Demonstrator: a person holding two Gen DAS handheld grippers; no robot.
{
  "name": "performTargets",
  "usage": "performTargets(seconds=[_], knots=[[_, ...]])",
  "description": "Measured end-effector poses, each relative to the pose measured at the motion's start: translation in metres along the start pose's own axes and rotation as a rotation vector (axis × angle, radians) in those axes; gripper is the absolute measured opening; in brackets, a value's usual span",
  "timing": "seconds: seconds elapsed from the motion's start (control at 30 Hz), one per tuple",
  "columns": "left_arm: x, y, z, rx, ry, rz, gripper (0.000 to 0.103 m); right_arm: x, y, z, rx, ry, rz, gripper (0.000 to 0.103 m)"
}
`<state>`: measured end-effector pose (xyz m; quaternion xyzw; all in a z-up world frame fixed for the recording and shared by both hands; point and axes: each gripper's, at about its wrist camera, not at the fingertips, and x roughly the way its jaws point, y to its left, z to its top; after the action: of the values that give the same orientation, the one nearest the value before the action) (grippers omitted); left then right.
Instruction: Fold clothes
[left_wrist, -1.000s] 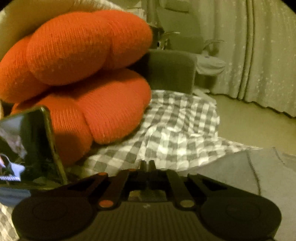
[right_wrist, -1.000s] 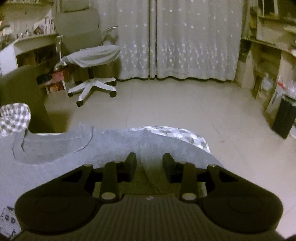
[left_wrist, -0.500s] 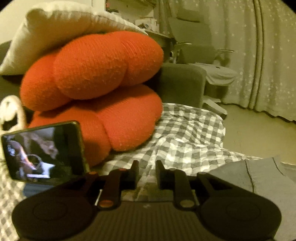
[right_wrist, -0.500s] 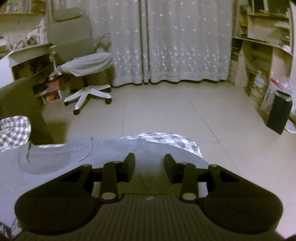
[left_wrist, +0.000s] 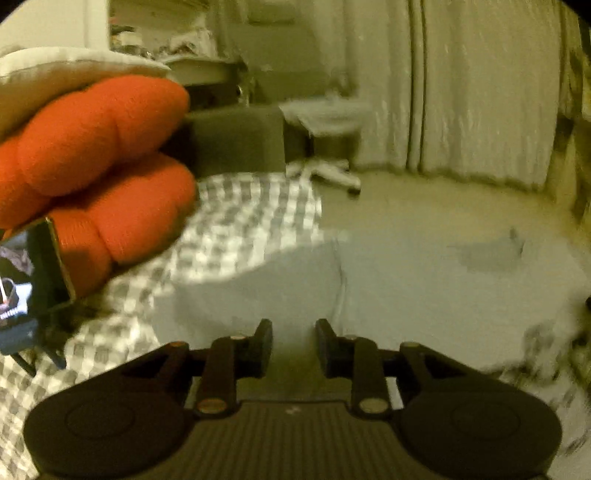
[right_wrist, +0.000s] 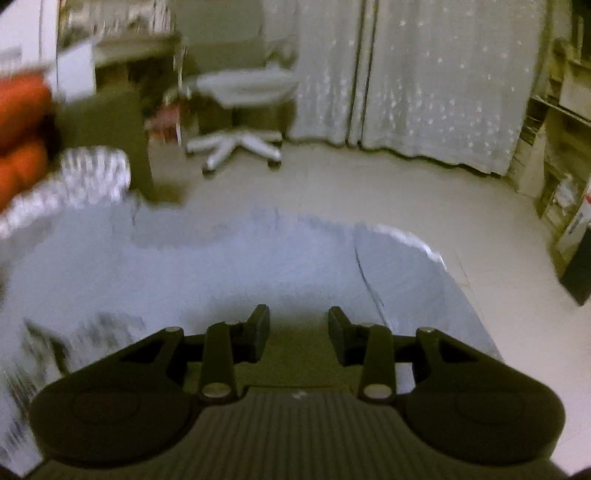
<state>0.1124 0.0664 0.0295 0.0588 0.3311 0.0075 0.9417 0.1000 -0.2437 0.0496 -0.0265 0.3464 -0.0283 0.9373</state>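
The grey garment (left_wrist: 424, 280) lies flat on the checked cover (left_wrist: 243, 221), its long axis running nine to three, a seam at twelve o'clock. It spreads at twelve o'clock of both claws. The left gripper (left_wrist: 293, 343) is opening, nothing between its jaws. The right gripper (right_wrist: 298, 334) stands parted and empty, seemingly nearer the garment's far edge. Both point steeply downward. An orange cushion (left_wrist: 96, 162) sits at ten.

no text, label, brand or number can be read anywhere; the lit phone screen (left_wrist: 14, 280) at nine o'clock in the left wrist view shows only a blurred picture, its small caption too smeared to read.
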Motion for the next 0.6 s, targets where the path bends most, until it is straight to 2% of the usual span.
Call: performTargets(seconds=[0.13, 0.27, 0.43, 0.6], knots=[[0.002, 0.011, -0.010, 0.008, 0.008, 0.007, 0.029, -0.003, -0.023, -0.008, 0.059, 0.010, -0.027, 0.040], [-0.008, 0.022, -0.015, -0.026, 0.023, 0.017, 0.029, -0.007, -0.035, -0.013, 0.087, 0.030, -0.059, 0.040], [-0.026, 0.031, -0.025, -0.064, 0.034, -0.008, 0.029, -0.020, -0.026, -0.016, 0.079, 0.060, -0.069, 0.040], [-0.050, 0.036, -0.032, -0.129, 0.027, -0.070, 0.029, -0.032, -0.013, -0.024, 0.071, 0.079, -0.052, 0.043]])
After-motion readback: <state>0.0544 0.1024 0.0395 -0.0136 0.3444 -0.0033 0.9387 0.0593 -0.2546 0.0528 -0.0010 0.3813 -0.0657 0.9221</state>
